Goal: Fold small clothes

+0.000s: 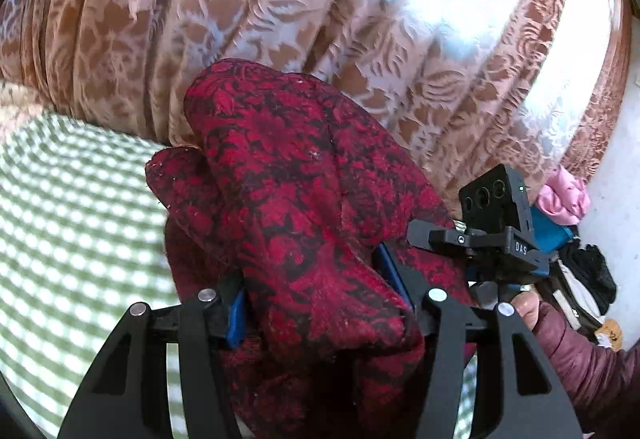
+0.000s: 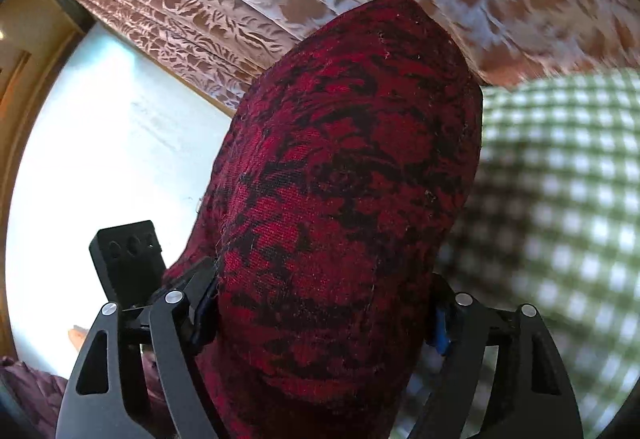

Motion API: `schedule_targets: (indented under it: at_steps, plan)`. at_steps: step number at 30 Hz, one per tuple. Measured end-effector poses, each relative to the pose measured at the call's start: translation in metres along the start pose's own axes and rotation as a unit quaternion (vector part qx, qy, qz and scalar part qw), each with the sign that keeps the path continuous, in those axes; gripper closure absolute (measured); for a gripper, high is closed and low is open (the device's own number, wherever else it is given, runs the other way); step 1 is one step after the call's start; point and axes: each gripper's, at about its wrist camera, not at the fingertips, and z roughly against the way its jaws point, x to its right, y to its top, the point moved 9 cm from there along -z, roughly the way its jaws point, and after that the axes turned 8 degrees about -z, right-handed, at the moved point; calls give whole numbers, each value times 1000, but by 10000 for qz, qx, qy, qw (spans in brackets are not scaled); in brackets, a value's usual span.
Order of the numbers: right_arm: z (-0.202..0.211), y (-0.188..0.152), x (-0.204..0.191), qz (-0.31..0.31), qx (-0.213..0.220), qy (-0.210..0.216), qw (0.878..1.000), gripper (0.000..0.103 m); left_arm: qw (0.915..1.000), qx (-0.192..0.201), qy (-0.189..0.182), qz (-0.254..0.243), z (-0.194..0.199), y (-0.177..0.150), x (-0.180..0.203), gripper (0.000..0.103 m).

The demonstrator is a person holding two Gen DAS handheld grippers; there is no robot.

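Background: brown curtain (image 1: 280, 19) with pale leaf pattern hangs behind; green-and-white checked cloth (image 1: 72, 219) covers the surface to the left in the left wrist view.
Garment: red-and-black patterned garment (image 1: 304, 207), bunched, raised off the checked cloth, in front of the curtain.
Left gripper (image 1: 320, 303): fingers part-way closed, blue pads pressed against both sides of a thick fold of the garment.
Right gripper (image 2: 324, 319): fingers set wide, garment bulk filling the gap, pads touching it on both sides.
Pose: both grippers side by side, close together; right one shows at the right edge of the left view, held by a hand (image 1: 528, 309) in a maroon sleeve.
Long axis: runs from near the fingers away toward the curtain; rounded far end tilts up and slightly left.
Far right: pile of clothes (image 1: 572, 231), pink, blue, black.
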Motion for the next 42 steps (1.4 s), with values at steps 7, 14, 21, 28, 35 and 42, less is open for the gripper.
schedule_targets:
  at_steps: [7,14,21,28,35,42]
  plan:
    - [-31,12,72,9,-486,-995,9939,25,9933,-1017,194,516,-63,-54,-21,45]
    - [-27,-9,110,-400,-688,-930,9925,4,9863,-1022,748,1060,-66,-91,-20,25]
    - [-47,-14,96,-506,-583,-773,9940,19,9886,-1008,514,993,-84,-75,-35,35]
    - [-49,-21,103,-1439,277,-453,9882,29,9886,-1262,492,662,-99,-43,-52,37]
    - [-44,-22,99,-780,6,-1247,9891,5,9846,-1050,811,1134,-67,-68,-52,30]
    - [-7,-17,77,-327,510,-2096,9759,4,9750,-774,1955,713,-23,-53,-41,14]
